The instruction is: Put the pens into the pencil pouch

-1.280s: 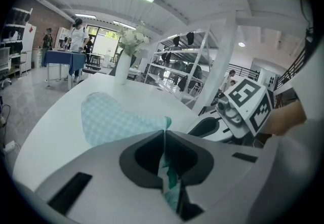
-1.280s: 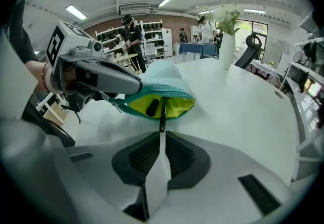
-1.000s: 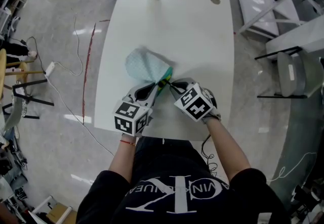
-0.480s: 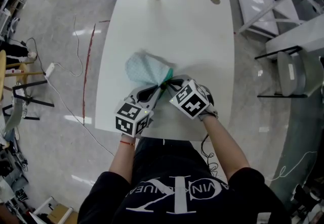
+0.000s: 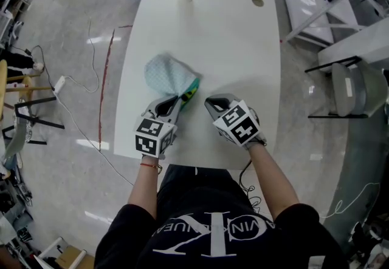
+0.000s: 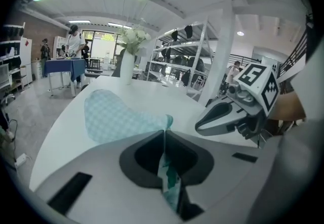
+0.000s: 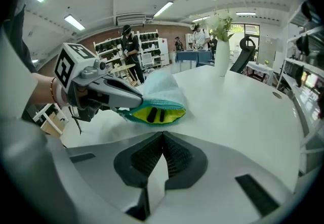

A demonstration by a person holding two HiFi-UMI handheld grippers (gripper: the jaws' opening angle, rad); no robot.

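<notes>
The left gripper (image 5: pixel 179 99) pinches the mouth edge of the teal checked fabric pencil pouch (image 5: pixel 164 74), with dark pens (image 7: pixel 152 115) inside. Just right of the pouch hovers the right gripper (image 5: pixel 209 102), jaws together and empty. Open white tabletop (image 5: pixel 237 37) lies beyond the pouch.

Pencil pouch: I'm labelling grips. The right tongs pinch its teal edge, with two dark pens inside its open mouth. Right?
Not quite. The left tongs pinch the teal edge of the pencil pouch, as the left gripper view shows; the right tongs are shut on nothing. The pens are inside.
</notes>
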